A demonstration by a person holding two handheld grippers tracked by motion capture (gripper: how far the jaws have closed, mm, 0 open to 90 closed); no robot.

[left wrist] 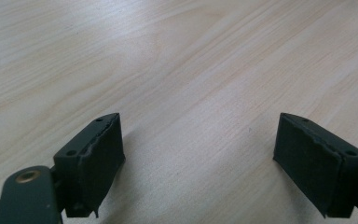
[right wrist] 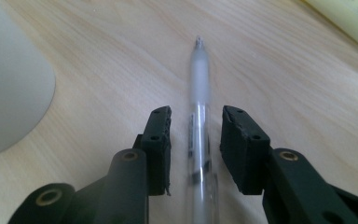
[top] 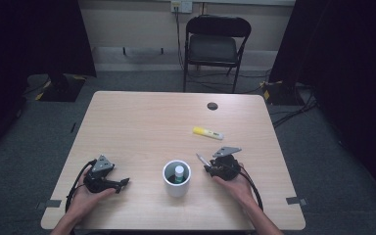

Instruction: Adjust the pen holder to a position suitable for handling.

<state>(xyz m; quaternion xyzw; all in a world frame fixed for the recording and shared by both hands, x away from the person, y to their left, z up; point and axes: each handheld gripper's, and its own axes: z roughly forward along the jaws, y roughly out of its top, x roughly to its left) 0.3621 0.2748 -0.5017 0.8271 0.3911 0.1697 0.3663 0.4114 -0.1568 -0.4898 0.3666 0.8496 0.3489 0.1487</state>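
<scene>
Left gripper point(left wrist: 199, 154) gapes wide; right gripper point(right wrist: 195, 140) narrowly parted.

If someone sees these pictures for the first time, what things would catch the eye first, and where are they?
Probably the white cup at the near middle of the table, standing between the two grippers, with a marker upright inside. Next, the clear pen lying between the jaws of the right gripper, not yet clamped. A yellow highlighter lies farther back.

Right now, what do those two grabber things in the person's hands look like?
Both are black. The left gripper has two blocky black fingers with screw holes and brass rivets, and a black cable loops from it. The right gripper looks the same. Each carries a grey three-cornered plate on top. No sleeves show.
</scene>
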